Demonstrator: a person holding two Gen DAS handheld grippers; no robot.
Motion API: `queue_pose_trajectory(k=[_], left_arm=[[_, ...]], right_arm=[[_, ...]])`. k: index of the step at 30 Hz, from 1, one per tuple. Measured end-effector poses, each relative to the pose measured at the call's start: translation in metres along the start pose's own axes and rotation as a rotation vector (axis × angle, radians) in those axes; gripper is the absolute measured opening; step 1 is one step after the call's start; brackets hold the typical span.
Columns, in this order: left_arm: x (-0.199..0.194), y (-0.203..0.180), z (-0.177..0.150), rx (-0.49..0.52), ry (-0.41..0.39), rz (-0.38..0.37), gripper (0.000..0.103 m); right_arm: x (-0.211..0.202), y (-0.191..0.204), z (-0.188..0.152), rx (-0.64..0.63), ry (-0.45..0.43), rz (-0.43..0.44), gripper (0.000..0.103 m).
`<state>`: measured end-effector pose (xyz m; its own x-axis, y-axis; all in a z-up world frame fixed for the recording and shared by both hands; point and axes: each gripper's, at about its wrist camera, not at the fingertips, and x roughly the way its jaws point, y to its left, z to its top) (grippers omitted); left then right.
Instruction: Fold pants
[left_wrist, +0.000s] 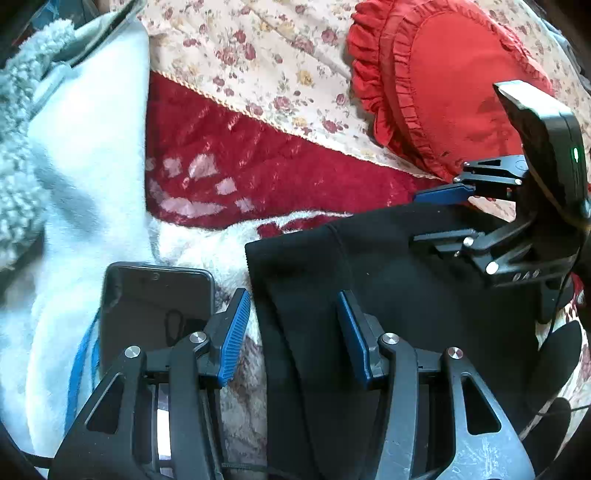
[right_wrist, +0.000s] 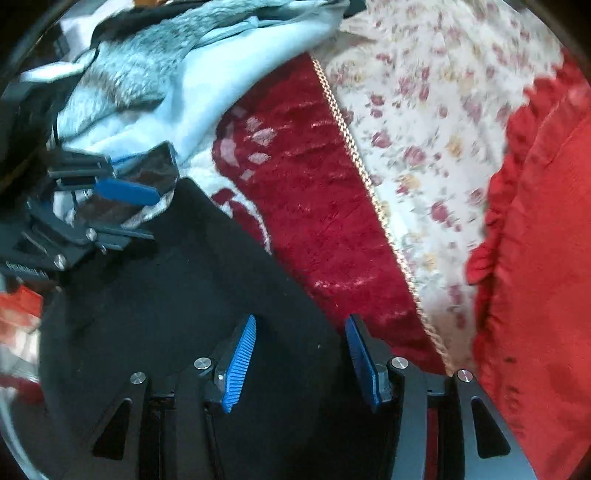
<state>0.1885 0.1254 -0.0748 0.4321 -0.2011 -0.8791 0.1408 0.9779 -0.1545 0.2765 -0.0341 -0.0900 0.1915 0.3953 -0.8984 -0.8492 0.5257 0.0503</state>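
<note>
The black pants lie folded on a red and white blanket; they also show in the right wrist view. My left gripper is open, its jaws astride the pants' left edge. My right gripper is open over the pants' far right corner, one finger on the black cloth, the other past its edge. The right gripper also shows in the left wrist view, open at the pants' far right edge. The left gripper also shows in the right wrist view, open at the pants' left edge.
A black phone lies on a pale blue fleece garment left of the pants. A red ruffled cushion lies on a floral sheet at the back right. A dark red blanket lies beyond the pants.
</note>
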Motion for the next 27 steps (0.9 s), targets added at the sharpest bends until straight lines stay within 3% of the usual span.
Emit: queue_pose_trajectory(k=[3, 5, 7, 9, 15, 19, 23, 27], left_arm=[[0.004, 0.0, 0.003, -0.008, 0.005, -0.004, 0.049], [0.006, -0.002, 0.007, -0.012, 0.008, 0.002, 0.049], [0.005, -0.003, 0.008, -0.019, 0.008, 0.007, 0.049], [-0.001, -0.004, 0.007, -0.027, 0.001, -0.005, 0.049], [-0.053, 0.0, -0.022, -0.065, -0.079, -0.054, 0.049], [-0.091, 0.016, -0.057, -0.143, -0.124, -0.113, 0.049], [-0.115, 0.03, -0.094, -0.18, -0.142, -0.084, 0.049], [-0.126, 0.034, -0.12, -0.19, -0.137, -0.043, 0.049]], right_arm=[[0.004, -0.015, -0.001, 0.088, -0.015, 0.086, 0.045], [0.003, -0.01, -0.004, 0.087, -0.039, 0.088, 0.033], [-0.004, 0.002, -0.007, 0.063, -0.07, 0.059, 0.011], [-0.011, 0.011, -0.008, 0.061, -0.089, 0.019, 0.006], [-0.082, 0.066, -0.033, 0.06, -0.242, -0.092, 0.005], [-0.123, 0.126, -0.074, 0.118, -0.338, -0.084, 0.005], [-0.116, 0.189, -0.114, 0.139, -0.324, -0.074, 0.005], [-0.08, 0.217, -0.135, 0.247, -0.275, 0.034, 0.005]])
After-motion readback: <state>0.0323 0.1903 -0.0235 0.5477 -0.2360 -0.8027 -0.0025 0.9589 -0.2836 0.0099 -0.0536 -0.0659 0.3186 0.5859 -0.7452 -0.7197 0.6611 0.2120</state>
